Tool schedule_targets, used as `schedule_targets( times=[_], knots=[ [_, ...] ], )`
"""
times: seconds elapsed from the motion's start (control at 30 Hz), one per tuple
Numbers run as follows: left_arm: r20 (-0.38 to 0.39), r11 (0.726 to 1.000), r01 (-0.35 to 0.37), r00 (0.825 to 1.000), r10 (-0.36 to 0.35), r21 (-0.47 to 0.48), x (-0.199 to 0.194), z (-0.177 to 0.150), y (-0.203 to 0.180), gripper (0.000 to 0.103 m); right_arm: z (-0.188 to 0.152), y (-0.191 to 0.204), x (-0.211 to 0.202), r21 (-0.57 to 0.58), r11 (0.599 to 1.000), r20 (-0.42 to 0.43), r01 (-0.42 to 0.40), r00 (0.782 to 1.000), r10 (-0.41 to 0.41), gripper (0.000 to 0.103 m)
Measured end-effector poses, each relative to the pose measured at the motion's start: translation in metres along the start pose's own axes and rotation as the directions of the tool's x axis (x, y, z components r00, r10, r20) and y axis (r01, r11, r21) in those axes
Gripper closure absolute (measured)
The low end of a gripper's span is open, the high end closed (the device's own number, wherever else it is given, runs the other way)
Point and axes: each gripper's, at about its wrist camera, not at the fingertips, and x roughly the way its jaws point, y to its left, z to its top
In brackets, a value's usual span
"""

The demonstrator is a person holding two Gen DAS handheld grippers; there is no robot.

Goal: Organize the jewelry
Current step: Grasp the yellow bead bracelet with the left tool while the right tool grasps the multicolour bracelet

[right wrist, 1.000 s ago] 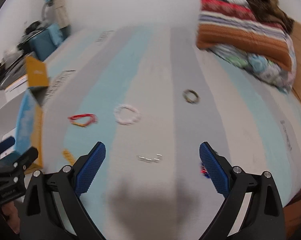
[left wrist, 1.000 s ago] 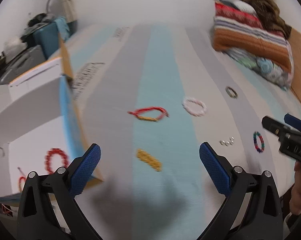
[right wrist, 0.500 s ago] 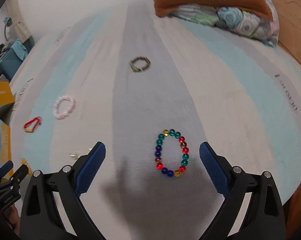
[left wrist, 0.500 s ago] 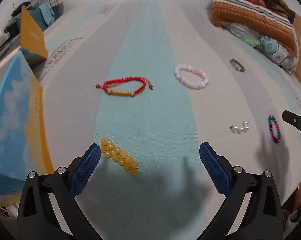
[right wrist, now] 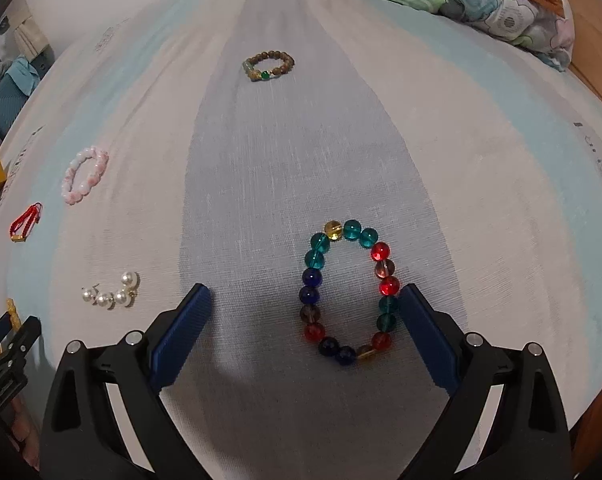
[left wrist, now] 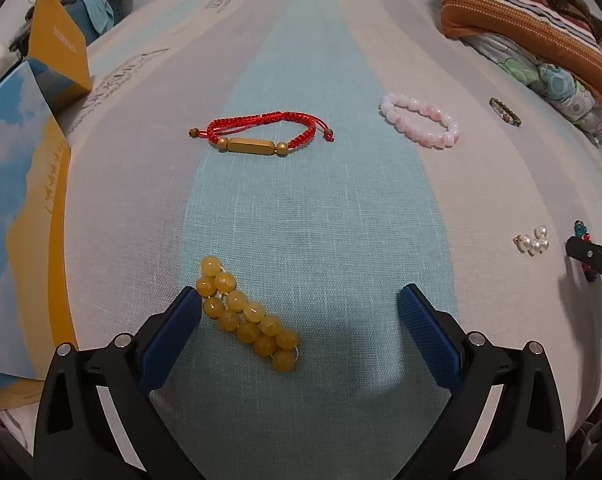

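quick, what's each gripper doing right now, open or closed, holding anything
Left gripper: open, empty, over the yellow bead bracelet.
Right gripper: open, empty, over the multicolored bead bracelet.

Bedsheet [left wrist: 321, 200] coarse matt woven cloth; yellow bead bracelet [left wrist: 247, 314] waxy gloss; multicoloured bead bracelet [right wrist: 347, 292] glassy, translucent; pearl earrings [right wrist: 113, 292] lustrous.

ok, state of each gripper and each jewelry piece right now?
left gripper: open, empty
right gripper: open, empty
yellow bead bracelet: folded flat, beside left finger
multicolour glass bead bracelet: open loop, flat
red cord bracelet: flat
pink bead bracelet: flat
pearl earrings: clustered
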Motion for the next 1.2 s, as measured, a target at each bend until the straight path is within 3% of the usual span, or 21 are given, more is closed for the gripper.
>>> schedule_targets(
  times=[0.13,0.3,0.5,0.6,0.73,0.8,0.83,1.1,1.2],
  knots=[
    [-0.006,1.0,0.014,1.0,-0.014,-0.016,-0.004,0.001,0.004,0.006,0.0,-0.002,0.006,0.017,1.0,-0.017,-0.01,1.0,0.01,0.013],
    [-0.012,1.0,-0.013,1.0,0.013,-0.004,-0.003,0.001,0.002,0.009,0.0,-0.005,0.005,0.028,1.0,-0.013,0.01,1.0,-0.009,0.025],
    [-0.016,0.999,-0.04,0.999,0.04,-0.01,-0.006,0.0,0.006,0.03,0.0,-0.009,0.003,0.043,0.999,-0.004,0.028,1.0,-0.028,0.046],
    [-0.02,0.999,-0.043,0.999,0.043,-0.013,-0.007,0.0,0.011,0.036,0.0,-0.01,0.003,0.048,0.998,-0.004,0.034,0.999,-0.034,0.052],
    [-0.009,0.998,-0.07,0.998,0.07,-0.002,-0.013,0.0,0.012,0.034,0.0,-0.009,0.003,0.037,0.998,-0.002,0.044,0.999,-0.044,0.052],
    [0.019,0.992,-0.124,0.992,0.124,-0.005,-0.018,-0.001,0.012,0.017,0.0,-0.008,0.002,0.033,0.998,0.0,0.048,0.999,-0.048,0.052],
    [0.037,0.99,-0.144,0.989,0.144,-0.011,-0.021,-0.001,0.014,0.014,0.0,-0.008,0.002,0.033,0.998,0.0,0.049,0.999,-0.049,0.052],
    [-0.018,0.993,-0.113,0.994,0.112,-0.038,-0.015,-0.008,0.023,0.017,0.0,-0.008,0.003,0.032,0.998,0.0,0.049,0.999,-0.049,0.052],
    [-0.02,0.993,-0.114,0.993,0.113,-0.037,-0.014,-0.008,0.022,0.029,0.0,-0.008,0.003,0.032,0.998,0.0,0.049,0.999,-0.049,0.053]
  ],
)
